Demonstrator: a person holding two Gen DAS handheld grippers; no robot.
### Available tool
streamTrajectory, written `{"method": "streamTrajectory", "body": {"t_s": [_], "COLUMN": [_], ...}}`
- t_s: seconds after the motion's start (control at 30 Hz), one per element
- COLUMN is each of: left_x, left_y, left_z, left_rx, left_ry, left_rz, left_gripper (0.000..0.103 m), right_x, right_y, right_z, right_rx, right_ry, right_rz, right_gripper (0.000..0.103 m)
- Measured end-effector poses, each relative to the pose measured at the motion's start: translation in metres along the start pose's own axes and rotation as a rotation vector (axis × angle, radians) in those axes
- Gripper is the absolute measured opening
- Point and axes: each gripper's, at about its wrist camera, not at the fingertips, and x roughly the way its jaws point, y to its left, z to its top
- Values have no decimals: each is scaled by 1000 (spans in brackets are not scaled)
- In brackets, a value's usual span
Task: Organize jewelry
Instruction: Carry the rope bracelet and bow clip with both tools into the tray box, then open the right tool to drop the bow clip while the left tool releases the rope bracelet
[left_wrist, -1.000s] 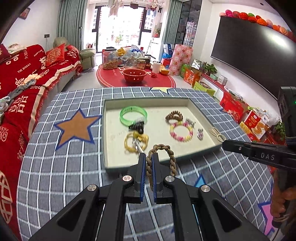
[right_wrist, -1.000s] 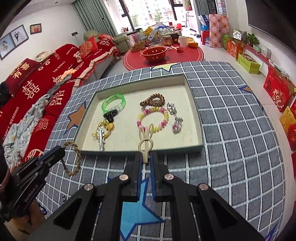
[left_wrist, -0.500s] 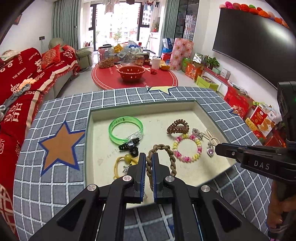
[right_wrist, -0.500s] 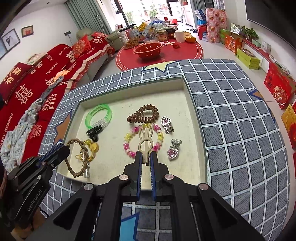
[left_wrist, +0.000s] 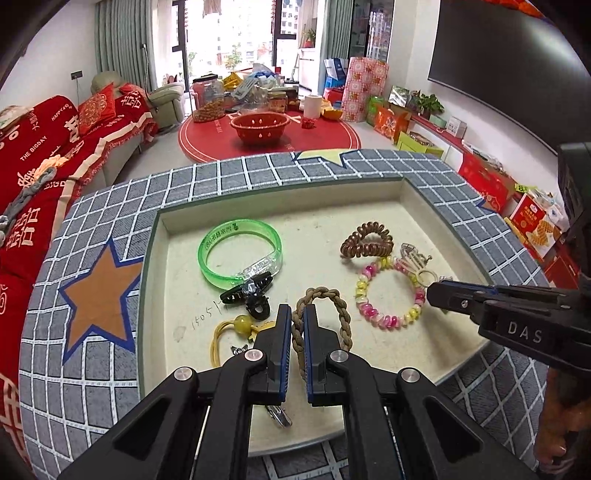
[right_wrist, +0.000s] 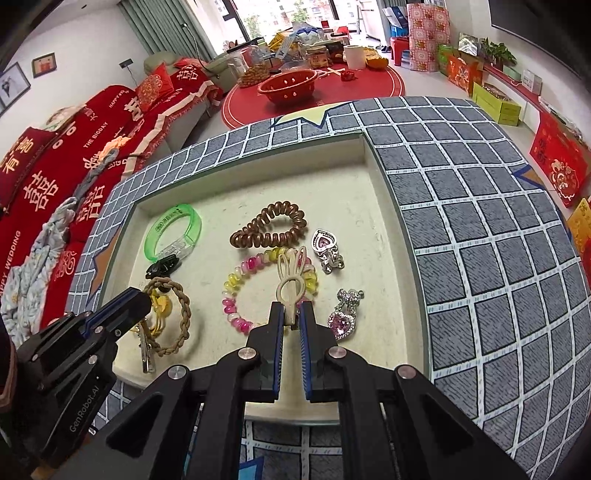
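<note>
left gripper (left_wrist: 297, 321) pinches the braided bracelet (left_wrist: 325, 314) above the tray's (left_wrist: 417, 192) near edge. right gripper (right_wrist: 291, 317) pinches the cream rabbit clip (right_wrist: 291, 273) over the beaded bracelet (right_wrist: 236, 291), mid-tray. bare tray floor lies along the far edge and far right corner.

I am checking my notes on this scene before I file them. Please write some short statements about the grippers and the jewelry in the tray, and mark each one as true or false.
1. The left gripper is shut on the braided brown bracelet. True.
2. The right gripper is open and holds nothing. False: it is shut on the cream rabbit-shaped clip.
3. The green bangle lies inside the tray. True.
4. The brown spiral hair tie lies outside the tray, on the checked cloth. False: it lies in the tray.
</note>
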Motion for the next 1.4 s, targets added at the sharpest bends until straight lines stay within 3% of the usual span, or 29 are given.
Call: {"method": "streamTrajectory", "body": {"t_s": [0.8,0.93,1.0,1.17,1.4], "left_x": [25,21,18,11,7], "left_y": [-9,-10,-10,-3,5], "left_z": [-9,-8,-8,-6,-5], "left_rx": [47,48,45,8,-26], "left_ry": [77,65,61,49,41], "left_rz": [79,85,83,53,72], "left_gripper": [20,20,20,20,20], "right_x": [10,10,10,2,-14], "right_y": [-9,-12,-13,-11,-11], "right_z": [-4,-4,-5,-5,-7], "right_rx": [36,46,51,50,65], "right_ry": [23,29,32,12,-23], "right_rz": [18,13,18,43,72], "right_gripper": [11,20,30,40,42]}}
